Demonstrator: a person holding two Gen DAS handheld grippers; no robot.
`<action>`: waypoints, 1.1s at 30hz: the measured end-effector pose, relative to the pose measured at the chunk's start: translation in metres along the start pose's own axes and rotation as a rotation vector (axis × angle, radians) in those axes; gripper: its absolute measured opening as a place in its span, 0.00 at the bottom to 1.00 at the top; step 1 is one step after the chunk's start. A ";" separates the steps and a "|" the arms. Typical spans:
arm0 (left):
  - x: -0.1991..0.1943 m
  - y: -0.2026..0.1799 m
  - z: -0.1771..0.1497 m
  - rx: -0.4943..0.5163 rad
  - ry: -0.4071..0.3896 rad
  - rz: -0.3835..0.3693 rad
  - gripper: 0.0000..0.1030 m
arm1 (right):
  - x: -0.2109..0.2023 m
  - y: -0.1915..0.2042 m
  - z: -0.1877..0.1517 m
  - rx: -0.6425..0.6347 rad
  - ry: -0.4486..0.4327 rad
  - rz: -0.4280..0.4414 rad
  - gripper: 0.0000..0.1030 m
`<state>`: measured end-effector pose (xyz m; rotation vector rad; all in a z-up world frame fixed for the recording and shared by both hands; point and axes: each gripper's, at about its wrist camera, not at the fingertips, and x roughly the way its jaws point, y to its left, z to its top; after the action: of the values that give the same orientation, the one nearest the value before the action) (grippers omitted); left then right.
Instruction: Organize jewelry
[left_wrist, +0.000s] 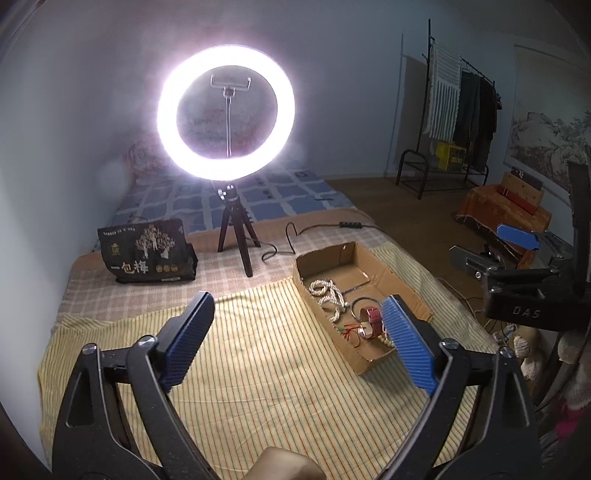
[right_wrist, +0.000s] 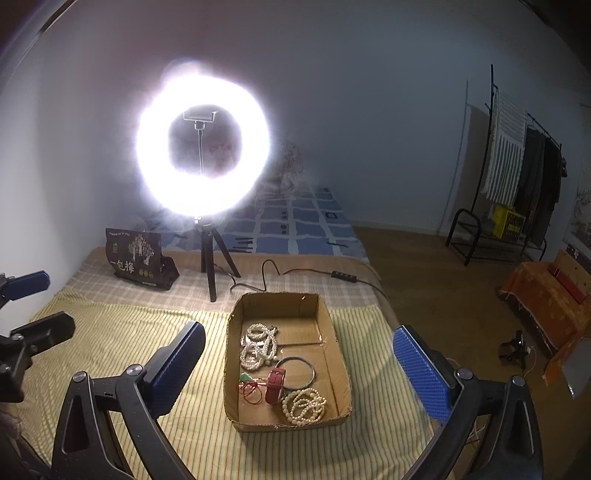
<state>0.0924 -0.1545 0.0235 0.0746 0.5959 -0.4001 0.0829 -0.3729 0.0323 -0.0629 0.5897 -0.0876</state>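
Centrally, striped cloth (right_wrist: 147, 332) under ring light (right_wrist: 203, 147).

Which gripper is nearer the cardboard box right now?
Right. The right gripper frames the cardboard box head-on; the left gripper sits off to the box's left, over the striped cloth.

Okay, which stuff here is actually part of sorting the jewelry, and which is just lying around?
Part of the job:
cardboard box
white bead strands
cream bead bracelet
red watch
thin metal bangle
red string piece

Just lying around:
ring light
black snack bag
clothes rack
power strip
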 end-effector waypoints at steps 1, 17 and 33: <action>-0.002 0.000 0.001 0.001 -0.008 0.005 0.92 | -0.001 0.000 0.000 -0.001 -0.004 -0.004 1.00; -0.020 -0.004 0.000 0.009 -0.081 0.049 0.95 | -0.013 0.001 0.001 0.010 -0.062 -0.009 1.00; -0.025 -0.014 -0.008 0.068 -0.096 0.069 1.00 | -0.007 -0.006 -0.004 0.031 -0.052 -0.023 1.00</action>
<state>0.0643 -0.1573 0.0314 0.1397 0.4833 -0.3553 0.0746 -0.3785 0.0339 -0.0415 0.5351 -0.1175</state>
